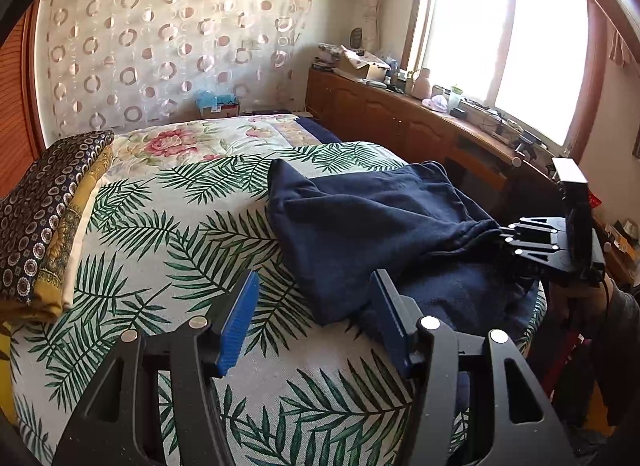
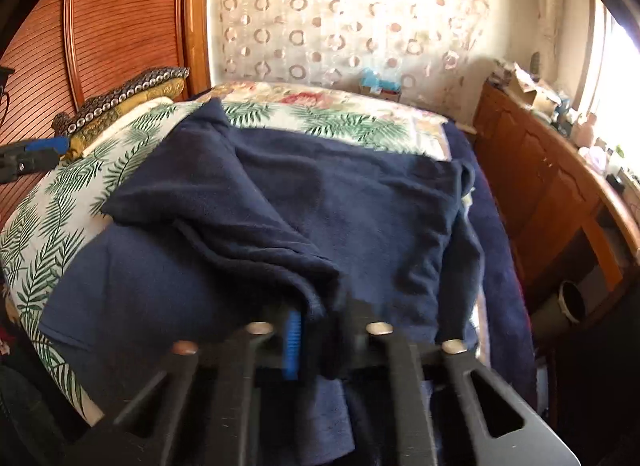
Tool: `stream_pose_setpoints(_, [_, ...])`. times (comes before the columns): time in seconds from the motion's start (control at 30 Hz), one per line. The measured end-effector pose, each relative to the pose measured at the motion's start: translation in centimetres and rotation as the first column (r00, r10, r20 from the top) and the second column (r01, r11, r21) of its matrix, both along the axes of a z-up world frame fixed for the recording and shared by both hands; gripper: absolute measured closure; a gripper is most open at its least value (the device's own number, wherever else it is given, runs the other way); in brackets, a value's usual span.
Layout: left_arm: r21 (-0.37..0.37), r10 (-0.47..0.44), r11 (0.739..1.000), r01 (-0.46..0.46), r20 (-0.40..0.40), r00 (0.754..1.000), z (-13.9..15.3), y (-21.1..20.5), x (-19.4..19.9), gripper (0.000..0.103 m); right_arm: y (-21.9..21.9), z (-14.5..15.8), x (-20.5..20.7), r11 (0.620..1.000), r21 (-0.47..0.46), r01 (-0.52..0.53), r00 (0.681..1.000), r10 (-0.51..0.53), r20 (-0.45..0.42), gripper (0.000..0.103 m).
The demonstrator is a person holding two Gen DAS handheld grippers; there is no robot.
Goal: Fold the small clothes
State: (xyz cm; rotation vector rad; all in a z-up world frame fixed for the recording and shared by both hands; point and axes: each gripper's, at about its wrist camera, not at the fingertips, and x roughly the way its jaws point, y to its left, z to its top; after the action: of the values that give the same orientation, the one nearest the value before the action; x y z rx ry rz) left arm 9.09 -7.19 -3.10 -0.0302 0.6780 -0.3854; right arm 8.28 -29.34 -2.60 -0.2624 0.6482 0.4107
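One navy garment (image 1: 372,221) lies rumpled on the palm-leaf bedspread (image 1: 168,234), toward the window side of the bed, partly over a dark blue blanket (image 2: 132,278) that nearly matches it in colour. Right gripper (image 2: 316,342) is clenched on a bunched edge of the cloth nearest that hand; fabric sits pinched between the blue pads. Left gripper (image 1: 316,322) is released, jaws apart, nothing between them, hovering over the bedspread just beside the garment's near corner. Material judged soft, light, knit-like: drapes into loose folds, no stiffness, will sag and trail when lifted from a single point. Not slippery by the look of the nap (ribbed pads should bite well). Best hold for the free hand is probably the near corner or hem, opposite the pinched edge, so the piece can be tensioned flat. Risk: catching the blanket underneath along with the garment.
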Motion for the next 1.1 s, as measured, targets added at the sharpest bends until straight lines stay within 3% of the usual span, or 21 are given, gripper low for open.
stream_pose_setpoints(0.2, [-0.021,-0.002,1.0,0.002,0.006,1.0,-0.1,0.6,0.0,0.044,-1.8,3.1,-3.0,0.995,0.096,-0.013,0.997,0.005,0.083,0.096])
stream_pose_setpoints(0.3, [-0.023,0.014,1.0,-0.013,0.021,1.0,0.1,0.7,-0.1,0.03,-2.8,4.8,-4.9,0.993,0.115,0.0,0.991,-0.015,0.135,0.096])
stream_pose_setpoints(0.43, [-0.059,0.011,0.998,-0.009,0.039,0.999,0.5,1.2,-0.5,0.023,-4.5,6.0,-6.7,0.993,0.119,0.028,0.983,-0.049,0.177,0.096])
stream_pose_setpoints(0.63, [-0.049,0.014,0.999,-0.011,0.055,0.998,0.8,1.0,-0.7,0.021,-5.8,1.6,-5.0,0.992,0.032,0.119,0.993,-0.12,0.023,0.096])
stream_pose_setpoints(0.73, [-0.037,0.019,0.999,-0.017,0.05,0.999,0.8,0.9,-0.6,0.021,-6.3,0.9,-5.3,0.991,0.035,0.13,0.991,-0.13,0.002,0.096])
stream_pose_setpoints(0.83, [-0.025,0.022,0.999,-0.021,0.053,0.998,0.8,0.7,-0.7,0.021,-5.7,1.4,-5.2,0.989,0.026,0.142,0.99,-0.143,0.006,0.083])
stream_pose_setpoints(0.97, [-0.012,0.017,1.0,-0.016,0.058,0.998,0.7,0.5,-0.8,0.021,-5.2,2.9,-5.9,0.987,0.015,0.158,0.987,-0.158,0.028,0.076])
stream_pose_setpoints(1.1, [-0.012,0.017,1.0,-0.017,0.059,0.998,0.7,0.4,-0.9,0.021,-3.8,4.0,-6.7,0.99,0.02,0.137,0.988,-0.138,0.065,0.056])
